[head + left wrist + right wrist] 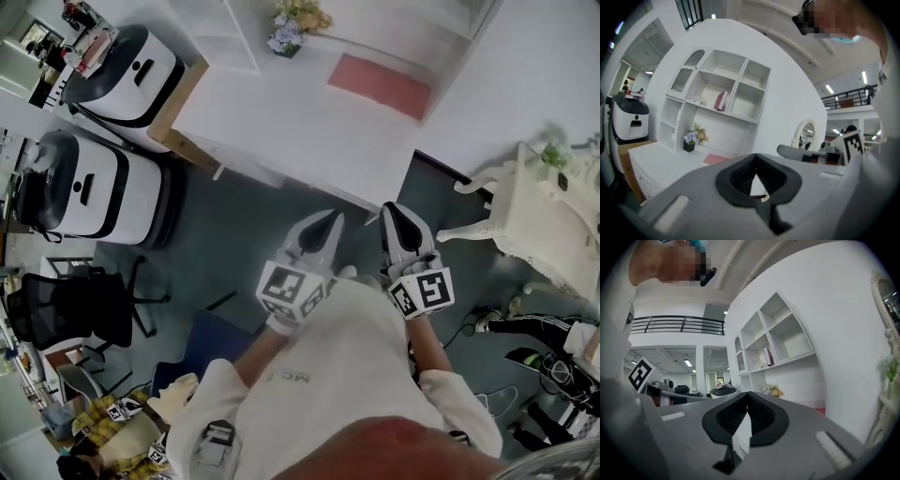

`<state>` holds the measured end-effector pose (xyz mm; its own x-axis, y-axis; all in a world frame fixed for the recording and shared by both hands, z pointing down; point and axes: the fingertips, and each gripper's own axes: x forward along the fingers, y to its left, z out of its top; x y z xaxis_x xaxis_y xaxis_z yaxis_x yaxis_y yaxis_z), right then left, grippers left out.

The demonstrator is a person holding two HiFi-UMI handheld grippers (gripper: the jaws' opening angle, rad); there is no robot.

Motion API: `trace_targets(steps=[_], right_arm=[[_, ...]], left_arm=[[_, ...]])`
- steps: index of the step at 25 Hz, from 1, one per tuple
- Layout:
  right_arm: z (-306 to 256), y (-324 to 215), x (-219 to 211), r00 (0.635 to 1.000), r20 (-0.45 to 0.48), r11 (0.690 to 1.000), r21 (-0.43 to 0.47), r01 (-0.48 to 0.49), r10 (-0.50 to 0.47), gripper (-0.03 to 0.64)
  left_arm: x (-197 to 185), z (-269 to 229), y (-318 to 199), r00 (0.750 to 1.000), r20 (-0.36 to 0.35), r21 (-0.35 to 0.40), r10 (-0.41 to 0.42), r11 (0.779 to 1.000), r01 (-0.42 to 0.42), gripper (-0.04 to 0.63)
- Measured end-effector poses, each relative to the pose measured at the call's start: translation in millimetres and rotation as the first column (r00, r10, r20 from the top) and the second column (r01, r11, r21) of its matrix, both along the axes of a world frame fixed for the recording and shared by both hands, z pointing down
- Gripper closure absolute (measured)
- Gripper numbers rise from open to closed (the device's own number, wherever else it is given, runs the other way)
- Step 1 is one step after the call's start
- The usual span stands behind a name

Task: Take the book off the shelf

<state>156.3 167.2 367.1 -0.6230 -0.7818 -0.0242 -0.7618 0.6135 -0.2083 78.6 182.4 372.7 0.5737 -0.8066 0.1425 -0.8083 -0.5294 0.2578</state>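
The dark red book (721, 100) leans upright in a middle compartment of the white shelf unit (740, 89); the right gripper view shows the book (767, 356) too, far off. In the head view the shelf's compartments are hidden. I hold both grippers close to my chest, over the floor in front of the white desk (281, 122), well short of the shelf. My left gripper (319, 234) has its jaws together with nothing between them. So does my right gripper (401, 225), which points at the desk edge. Each gripper view shows its own tips meeting: left gripper (756, 157), right gripper (748, 394).
A red mat (380, 84) and a pot of flowers (289, 33) lie on the desk under the shelf. Two white-and-black machines (112, 75) (89, 192) and an office chair (80, 309) stand at the left. A white ornate dressing table (544, 220) is at the right, with cables on the floor.
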Motion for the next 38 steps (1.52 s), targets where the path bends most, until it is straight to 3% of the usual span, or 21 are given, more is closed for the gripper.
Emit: trace_targets(steps=[5,14,21,29,38], right_arm=[[-2.2,-37.7,-19.8,1.000,-0.006,1.000,-0.004,-0.011,0.011,0.618],[-21.5,-144.1,-82.5,0.998,0.000,0.996,0.056,-0.064,0.065,0.618],[-58.1,-221.3,-119.8,0.989,0.010,0.981,0.129,-0.147,0.146,0.618],[-90.7,-266.9,-136.2,0.977,0.004,0.961,0.179,-0.212,0.215,0.618],[-110.7,-309.9,-117.7,0.967,0.015,0.946,0.202,-0.253,0.256,0.618]], left_arm=[[-21.2,-13.8,-39.7,1.000,-0.012,0.032,-0.001,0.999,0.002,0.594],[-101.3,-30.6,-141.1,1.000,-0.005,0.066,-0.009,0.998,0.010,0.594],[-139.6,-65.3,-218.5,0.997,0.023,0.127,0.068,0.989,-0.070,0.594],[-142.0,-88.5,-272.8,0.982,0.073,0.162,0.173,0.970,-0.183,0.594],[-120.9,-106.9,-311.1,0.983,0.082,0.179,0.166,0.968,-0.178,0.594]])
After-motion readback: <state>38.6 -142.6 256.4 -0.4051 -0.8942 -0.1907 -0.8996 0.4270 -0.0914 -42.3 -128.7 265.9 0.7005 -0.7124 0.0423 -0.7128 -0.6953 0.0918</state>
